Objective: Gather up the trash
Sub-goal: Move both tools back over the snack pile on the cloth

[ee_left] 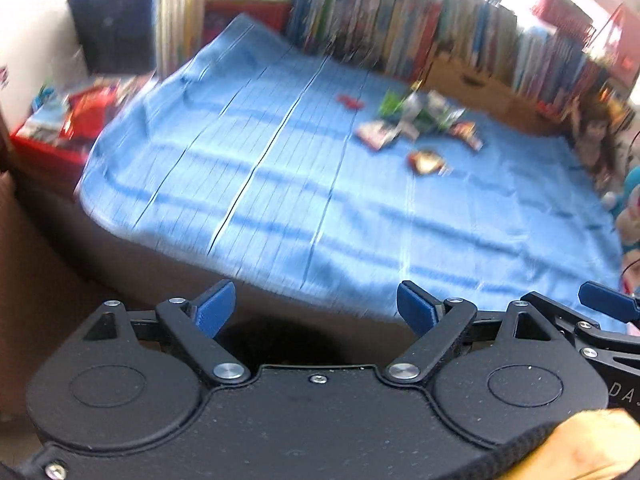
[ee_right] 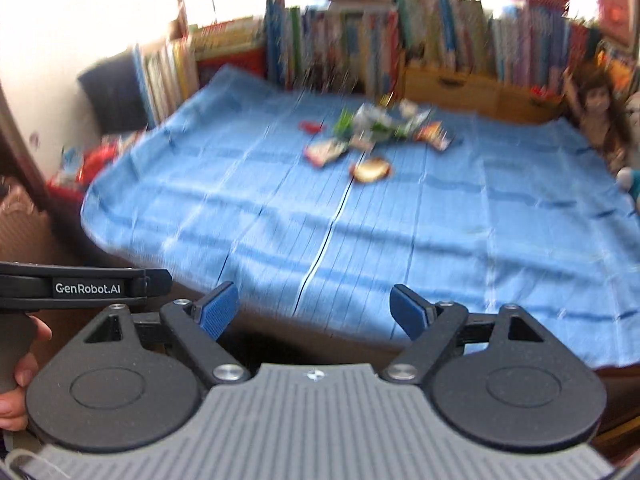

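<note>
While both jaws gape empty, wrappers (ee_left: 416, 126) litter blue cloth (ee_left: 280, 184).

Right tongs (ee_right: 314, 310) gape empty, wrappers (ee_right: 372, 132) far across blue cloth (ee_right: 480, 220).

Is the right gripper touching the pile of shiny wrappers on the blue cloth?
Apart. The right wrist view shows the open right gripper at the blue cloth's near edge, the wrapper pile far beyond.

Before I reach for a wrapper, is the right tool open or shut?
Open. The right tool shows its two blue pads spread wide apart, nothing between them.
</note>
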`<state>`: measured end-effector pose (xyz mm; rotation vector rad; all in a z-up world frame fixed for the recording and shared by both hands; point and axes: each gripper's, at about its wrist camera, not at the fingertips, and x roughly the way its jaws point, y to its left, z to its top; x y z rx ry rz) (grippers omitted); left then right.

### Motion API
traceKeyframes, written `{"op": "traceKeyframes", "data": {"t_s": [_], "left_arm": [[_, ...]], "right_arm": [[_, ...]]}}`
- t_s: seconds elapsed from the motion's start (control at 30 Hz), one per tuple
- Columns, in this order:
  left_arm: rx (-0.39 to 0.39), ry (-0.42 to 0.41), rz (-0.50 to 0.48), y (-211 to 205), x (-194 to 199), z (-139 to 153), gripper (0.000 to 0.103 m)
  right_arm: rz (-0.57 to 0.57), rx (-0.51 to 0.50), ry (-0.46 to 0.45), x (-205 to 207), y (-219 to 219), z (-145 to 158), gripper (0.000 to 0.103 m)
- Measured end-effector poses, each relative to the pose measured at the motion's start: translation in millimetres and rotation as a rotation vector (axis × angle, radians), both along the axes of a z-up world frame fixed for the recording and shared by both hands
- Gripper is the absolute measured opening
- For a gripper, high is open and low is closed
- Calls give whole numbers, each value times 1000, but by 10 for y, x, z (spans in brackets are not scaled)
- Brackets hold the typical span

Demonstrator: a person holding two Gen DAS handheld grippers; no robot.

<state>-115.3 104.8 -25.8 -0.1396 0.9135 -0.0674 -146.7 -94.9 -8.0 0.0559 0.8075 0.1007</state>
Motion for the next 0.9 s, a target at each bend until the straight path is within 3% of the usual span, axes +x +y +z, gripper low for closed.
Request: {"op": "traceKeyframes", "data": {"t_s": [0.3,0.4,0.5,0.7,0.9], "left_arm": [[-55,-137,-20,-225,468,658,88],[-45,-181,4,-325,664,821,97],[-39,-217,10,-447,881,935,98],[-68,-247,43,-759,1516,937,99],[13,-204,62,-1233,2403,721,98]], "right_arm": [[-114,-26,-141,350,-403,417,89],[-143,-41,-173,560,-555,529,89],[-163,-42,-201,807,-733,623,89],[-163,-10,-232,1463,-1179,628,89],[-146,4,-223,2222,-1673,420,89]]}}
